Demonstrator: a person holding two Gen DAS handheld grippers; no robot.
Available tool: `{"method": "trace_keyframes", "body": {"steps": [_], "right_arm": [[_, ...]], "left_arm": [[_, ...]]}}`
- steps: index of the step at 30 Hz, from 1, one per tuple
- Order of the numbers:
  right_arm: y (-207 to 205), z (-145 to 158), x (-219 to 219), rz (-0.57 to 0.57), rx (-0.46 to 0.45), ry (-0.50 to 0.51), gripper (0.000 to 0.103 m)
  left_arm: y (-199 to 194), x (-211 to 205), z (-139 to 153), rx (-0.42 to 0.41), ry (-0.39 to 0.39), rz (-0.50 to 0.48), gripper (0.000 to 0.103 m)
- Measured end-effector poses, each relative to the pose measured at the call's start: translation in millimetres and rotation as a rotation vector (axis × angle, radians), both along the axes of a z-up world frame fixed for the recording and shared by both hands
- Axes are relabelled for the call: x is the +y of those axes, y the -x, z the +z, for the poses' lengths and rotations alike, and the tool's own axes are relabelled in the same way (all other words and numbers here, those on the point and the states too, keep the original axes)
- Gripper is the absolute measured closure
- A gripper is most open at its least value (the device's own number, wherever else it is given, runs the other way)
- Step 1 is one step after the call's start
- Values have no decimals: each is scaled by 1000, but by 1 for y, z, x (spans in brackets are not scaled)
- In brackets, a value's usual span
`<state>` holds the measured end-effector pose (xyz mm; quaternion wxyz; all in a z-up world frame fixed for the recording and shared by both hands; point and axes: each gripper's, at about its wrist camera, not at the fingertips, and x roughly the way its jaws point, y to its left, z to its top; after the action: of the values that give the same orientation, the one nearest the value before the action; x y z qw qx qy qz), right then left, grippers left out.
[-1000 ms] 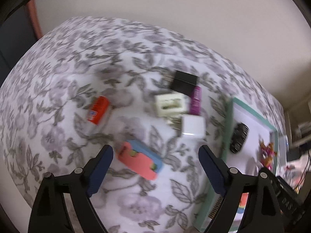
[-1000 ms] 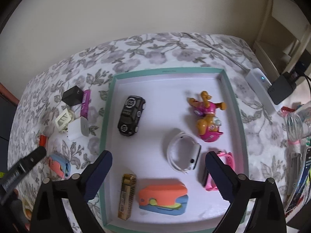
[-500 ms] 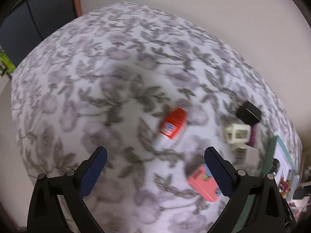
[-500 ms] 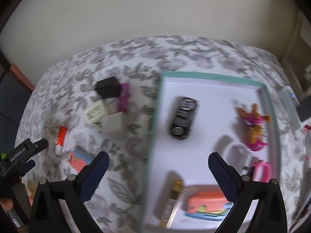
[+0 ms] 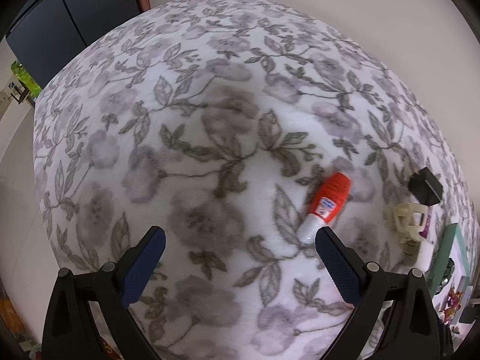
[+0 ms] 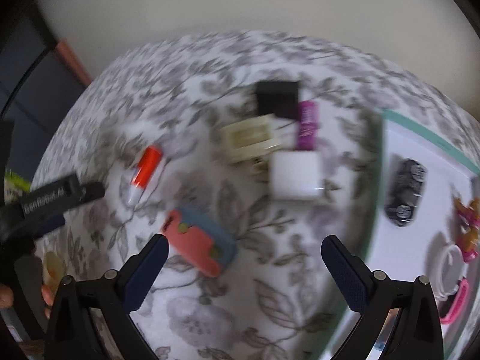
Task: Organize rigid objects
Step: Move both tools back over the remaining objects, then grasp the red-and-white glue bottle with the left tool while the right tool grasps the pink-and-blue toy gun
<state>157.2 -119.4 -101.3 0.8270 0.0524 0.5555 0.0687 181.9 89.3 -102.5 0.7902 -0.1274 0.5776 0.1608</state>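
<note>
My left gripper (image 5: pixel 240 237) hangs open over bare flowered cloth, nothing between its fingers. A red and white tube (image 5: pixel 328 204) lies just beyond its right fingertip. My right gripper (image 6: pixel 244 244) is open above the cloth in a blurred view. A pink and blue case (image 6: pixel 201 247) lies by its left fingertip. Beyond it are a white cube charger (image 6: pixel 295 175), a cream plug (image 6: pixel 249 138), a black cube (image 6: pixel 277 99), a purple stick (image 6: pixel 307 124) and the red tube (image 6: pixel 147 169). The teal-rimmed tray (image 6: pixel 420 129) stands to the right.
The tray holds a black toy car (image 6: pixel 406 192), a white watch (image 6: pixel 447 267), a pink watch (image 6: pixel 456 303) and a pink toy figure (image 6: pixel 468 225). One of the left tool's black fingers (image 6: pixel 90 192) reaches in from the left. The cloth's left edge (image 5: pixel 45 138) drops off near dark cabinets.
The right gripper has swung left from above the tray to above the loose items on the cloth. The left gripper moved left past the pink case to bare cloth, and its jaws widened.
</note>
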Motion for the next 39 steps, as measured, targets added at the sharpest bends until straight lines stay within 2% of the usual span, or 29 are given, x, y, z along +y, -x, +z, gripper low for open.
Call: {"method": "trace_keyframes", "body": {"steps": [4, 8, 19, 25, 30, 32, 36, 38, 39], "right_arm": [[0, -13, 29, 102, 16, 45, 0], [0, -23, 38, 135, 31, 68, 0], [-10, -44, 26, 75, 63, 74, 0], [-17, -47, 27, 75, 28, 87, 0], [-27, -49, 31, 62, 11, 85, 1], [-30, -48, 27, 58, 10, 80, 2], [-33, -46, 21, 52, 4, 100, 12], [-34, -44, 15, 46, 2, 104, 15], [-35, -43, 12, 41, 1, 102, 18]], "left_arm": [[0, 6, -7, 18, -12, 5, 3], [-3, 7, -11, 21, -2, -7, 3], [-18, -7, -15, -20, 51, -94, 3], [-31, -16, -22, -44, 66, -142, 3], [-39, -26, -29, -60, 44, -185, 3], [-43, -29, -31, -66, 36, -200, 3], [-46, -37, -33, -78, 6, -240, 3], [-48, -41, -35, -78, -7, -254, 5], [-48, -42, -35, -80, -13, -260, 10]]}}
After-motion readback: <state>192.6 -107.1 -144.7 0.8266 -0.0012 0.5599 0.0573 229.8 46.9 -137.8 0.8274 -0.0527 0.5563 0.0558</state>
